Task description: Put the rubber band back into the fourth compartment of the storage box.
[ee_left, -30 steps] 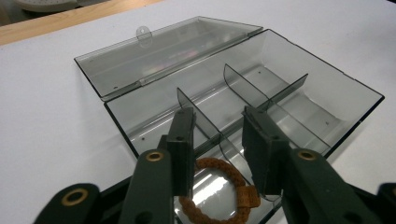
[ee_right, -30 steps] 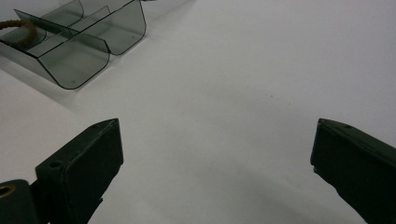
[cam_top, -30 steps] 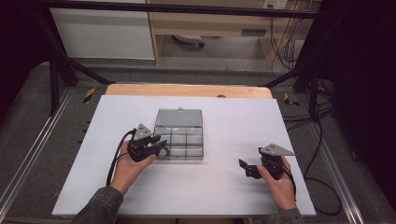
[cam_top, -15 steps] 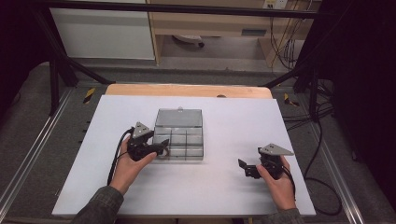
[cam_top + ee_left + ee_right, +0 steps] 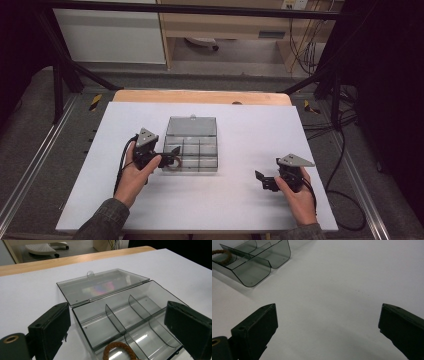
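A smoky clear compartment box (image 5: 200, 150) lies mid-table with its lid (image 5: 192, 126) folded flat behind it. A brown braided ring (image 5: 174, 165) rests in the box's front-left compartment. My left gripper (image 5: 172, 154) is open at that corner. In the left gripper view, the box (image 5: 140, 315) is between the wide-apart jaws of the left gripper (image 5: 117, 312), and the ring (image 5: 120, 351) is just below, untouched. My right gripper (image 5: 262, 181) is open above bare table to the box's right. Looking along the right gripper (image 5: 328, 308), the box (image 5: 254, 262) and ring (image 5: 223, 255) are far off.
The white table top (image 5: 250, 130) has a wooden strip (image 5: 200, 96) along its far edge. Black frame legs and cables (image 5: 345, 150) stand off the right side. A white cabinet (image 5: 110, 35) is beyond the table.
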A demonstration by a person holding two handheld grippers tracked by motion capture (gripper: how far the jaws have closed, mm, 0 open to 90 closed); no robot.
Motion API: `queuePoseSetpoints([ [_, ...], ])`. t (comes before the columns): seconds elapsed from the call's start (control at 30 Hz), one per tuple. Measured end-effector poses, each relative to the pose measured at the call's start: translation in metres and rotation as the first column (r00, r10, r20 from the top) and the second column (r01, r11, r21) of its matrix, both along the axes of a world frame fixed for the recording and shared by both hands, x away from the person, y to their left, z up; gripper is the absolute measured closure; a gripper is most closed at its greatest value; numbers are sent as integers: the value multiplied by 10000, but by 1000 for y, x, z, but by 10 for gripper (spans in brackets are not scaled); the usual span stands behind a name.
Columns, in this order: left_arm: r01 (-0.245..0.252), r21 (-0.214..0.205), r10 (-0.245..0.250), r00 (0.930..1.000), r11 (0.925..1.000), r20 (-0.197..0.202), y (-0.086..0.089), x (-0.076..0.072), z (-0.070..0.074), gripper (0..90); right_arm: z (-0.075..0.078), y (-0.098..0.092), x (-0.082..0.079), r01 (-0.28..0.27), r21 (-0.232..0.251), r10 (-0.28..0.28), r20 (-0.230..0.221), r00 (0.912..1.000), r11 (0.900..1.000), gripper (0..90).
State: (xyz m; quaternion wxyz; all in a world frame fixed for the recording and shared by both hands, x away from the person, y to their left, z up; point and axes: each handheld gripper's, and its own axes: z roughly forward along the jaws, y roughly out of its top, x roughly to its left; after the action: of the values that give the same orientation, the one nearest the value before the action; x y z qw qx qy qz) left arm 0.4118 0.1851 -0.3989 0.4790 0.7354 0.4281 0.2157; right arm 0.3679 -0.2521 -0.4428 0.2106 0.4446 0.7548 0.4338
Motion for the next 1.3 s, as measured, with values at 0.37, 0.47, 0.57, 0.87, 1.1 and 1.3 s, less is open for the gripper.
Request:
queuePoseSetpoints([
  [0.37,121,-232,-117,9998,9997,161,11,-4,9,68,0,0,0,-54,38,54,4,10000,10000,26],
  [0.47,180,-366,-175,9998,9992,124,14,-5,11,64,0,1,0,-49,42,49,-35,10000,10000,26],
  [0.57,219,-501,-212,9997,9985,137,17,-5,14,61,0,1,0,-55,47,55,-37,10000,10000,26],
  [0.87,251,-754,-234,9994,9968,241,25,-5,18,61,0,0,0,-46,37,46,-10,10000,10000,26],
  [1.1,227,-970,-193,9992,9950,360,30,-6,19,63,0,0,0,-45,27,45,-8,10000,10000,26],
  [1.3,167,-1119,-123,9992,9936,392,37,-8,21,62,0,0,0,-37,22,37,-34,10000,10000,26],
])
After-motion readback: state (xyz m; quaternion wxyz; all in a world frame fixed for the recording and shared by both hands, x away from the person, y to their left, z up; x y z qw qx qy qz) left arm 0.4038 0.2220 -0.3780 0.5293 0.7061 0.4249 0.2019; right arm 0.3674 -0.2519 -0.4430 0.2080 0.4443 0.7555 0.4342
